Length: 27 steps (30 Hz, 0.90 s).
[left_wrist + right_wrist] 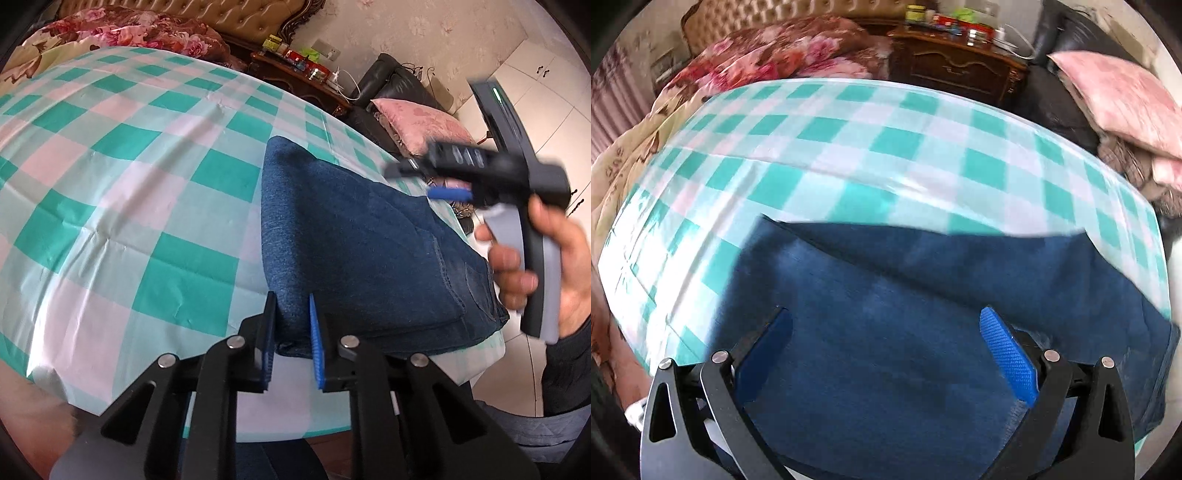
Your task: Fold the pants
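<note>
Dark blue jeans [369,240] lie folded on the green-and-white checked cloth [122,184], near its right front edge. My left gripper [293,325] is shut on the near left fold of the jeans, with denim filling the gap between its blue pads [317,343]. In the right wrist view, my right gripper [886,317] hovers open over the jeans [905,295], with nothing between its wide-spread fingers. The left wrist view shows that right gripper [428,181], blurred, above the far right end of the jeans, held by a person's hand [554,266].
The checked cloth [849,147] covers a table that stands in front of a bed with floral bedding [783,48]. A dark wooden nightstand [960,66] with small items, a black chair [391,85] and a pink cushion [421,122] stand behind and to the right.
</note>
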{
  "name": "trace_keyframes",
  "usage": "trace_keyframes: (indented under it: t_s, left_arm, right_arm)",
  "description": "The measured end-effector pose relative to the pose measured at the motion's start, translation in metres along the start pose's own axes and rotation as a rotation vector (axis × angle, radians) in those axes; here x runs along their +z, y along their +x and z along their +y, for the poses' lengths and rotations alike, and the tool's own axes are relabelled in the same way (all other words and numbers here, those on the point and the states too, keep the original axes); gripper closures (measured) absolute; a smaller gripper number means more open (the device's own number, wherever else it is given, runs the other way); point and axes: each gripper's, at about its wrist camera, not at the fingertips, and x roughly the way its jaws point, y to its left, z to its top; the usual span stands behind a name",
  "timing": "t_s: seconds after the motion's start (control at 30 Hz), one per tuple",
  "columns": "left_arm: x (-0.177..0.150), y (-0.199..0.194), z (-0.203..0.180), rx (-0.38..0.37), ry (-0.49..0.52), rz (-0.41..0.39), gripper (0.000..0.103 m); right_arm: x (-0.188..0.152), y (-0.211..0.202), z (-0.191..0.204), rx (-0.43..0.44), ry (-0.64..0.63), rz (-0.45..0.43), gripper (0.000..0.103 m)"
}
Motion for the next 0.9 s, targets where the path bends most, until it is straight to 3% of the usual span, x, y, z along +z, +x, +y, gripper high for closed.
trace_keyframes:
  t_s: [0.17,0.23,0.4,0.5,0.6,0.63,0.67,0.7,0.73,0.77,0.87,0.9]
  left_arm:
    - [0.001,-0.004,-0.005,0.014,0.012,-0.011,0.088]
    - [0.001,-0.006,-0.009,0.022,0.022,-0.023,0.088]
    - [0.002,-0.011,-0.014,0.019,0.030,-0.034,0.089]
    - [0.001,-0.013,-0.016,0.015,0.035,-0.045,0.089]
    - [0.001,-0.014,-0.016,0.005,0.030,-0.049,0.090]
    - [0.001,-0.014,-0.015,0.000,0.026,-0.052,0.089]
    - [0.000,-0.014,-0.014,0.000,0.019,-0.052,0.086]
    - [0.000,-0.013,-0.011,-0.001,-0.009,-0.051,0.076]
    - [-0.001,-0.011,-0.007,-0.005,-0.041,-0.046,0.064]
    - [-0.002,-0.009,-0.004,0.002,-0.062,-0.044,0.044]
    - [-0.006,-0.002,0.001,0.011,-0.091,-0.050,0.045]
    - [-0.005,0.000,0.001,-0.002,-0.097,-0.042,0.063]
  right_arm:
    - [0.020,0.015,0.063,0.025,-0.054,0.039,0.010]
    - [0.021,0.027,0.090,0.018,-0.077,0.068,0.017]
    - [0.018,0.059,0.118,-0.105,-0.115,0.106,0.024]
    - [0.014,0.071,0.117,-0.146,-0.114,0.100,0.036]
    - [0.013,0.068,0.116,-0.174,-0.097,0.061,0.064]
    - [0.013,0.069,0.114,-0.166,-0.089,0.057,0.066]
    - [0.013,0.068,0.114,-0.162,-0.088,0.051,0.067]
    - [0.012,0.067,0.113,-0.159,-0.089,0.043,0.071]
    - [0.011,0.066,0.112,-0.152,-0.084,0.037,0.074]
    - [0.012,0.064,0.110,-0.140,-0.072,0.032,0.075]
    - [0.016,0.059,0.105,-0.109,-0.051,0.032,0.081]
    - [0.016,0.058,0.104,-0.103,-0.049,0.032,0.082]
